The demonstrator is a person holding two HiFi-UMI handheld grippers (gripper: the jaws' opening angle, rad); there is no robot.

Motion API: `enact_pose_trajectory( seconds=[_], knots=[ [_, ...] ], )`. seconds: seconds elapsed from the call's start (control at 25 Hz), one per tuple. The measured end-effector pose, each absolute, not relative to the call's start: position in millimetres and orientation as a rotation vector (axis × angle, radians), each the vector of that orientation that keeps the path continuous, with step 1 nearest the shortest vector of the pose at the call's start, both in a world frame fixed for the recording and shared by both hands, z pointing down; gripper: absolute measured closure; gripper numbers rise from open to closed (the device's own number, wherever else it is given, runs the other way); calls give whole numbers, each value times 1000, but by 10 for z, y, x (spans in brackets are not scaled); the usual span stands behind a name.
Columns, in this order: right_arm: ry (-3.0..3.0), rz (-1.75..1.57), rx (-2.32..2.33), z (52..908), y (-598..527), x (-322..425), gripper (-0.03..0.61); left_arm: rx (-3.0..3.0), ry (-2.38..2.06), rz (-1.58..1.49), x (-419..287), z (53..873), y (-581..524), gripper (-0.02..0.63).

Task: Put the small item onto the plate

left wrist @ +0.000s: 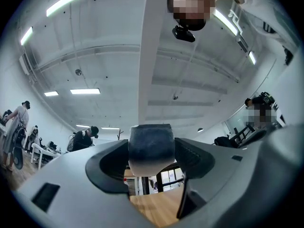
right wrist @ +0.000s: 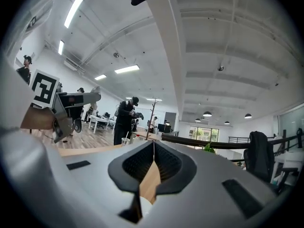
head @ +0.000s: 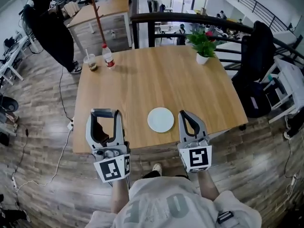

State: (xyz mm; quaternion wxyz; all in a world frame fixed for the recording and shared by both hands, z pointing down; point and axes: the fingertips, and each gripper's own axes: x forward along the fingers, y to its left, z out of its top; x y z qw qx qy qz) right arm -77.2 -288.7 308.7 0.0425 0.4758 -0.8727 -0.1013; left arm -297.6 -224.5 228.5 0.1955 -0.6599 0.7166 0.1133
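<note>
A white round plate (head: 160, 119) lies near the front edge of the wooden table (head: 156, 80), between my two grippers. My left gripper (head: 104, 113) is held over the table's front left part, left of the plate. It is shut on a small item (left wrist: 151, 148), dark on top and pale below, wedged between its jaws in the left gripper view. My right gripper (head: 183, 114) hovers just right of the plate. Its jaws meet along a thin line (right wrist: 153, 151) with nothing between them.
At the table's far left stand a plastic bottle (head: 108, 56) and a cup with a straw (head: 90, 62). A potted plant (head: 203, 44) sits at the far right. A chair draped in black (head: 259, 70) is right of the table. A person in black (head: 50, 27) stands beyond the far left corner.
</note>
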Motion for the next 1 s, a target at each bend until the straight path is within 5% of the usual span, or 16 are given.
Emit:
enact_pose_trajectory(
  seconds=[1.0],
  knots=[
    [-2789,-347,1364,2793,-3686,-793,560,-1915,1964,297,-2498,2240,-3167,308]
  ],
)
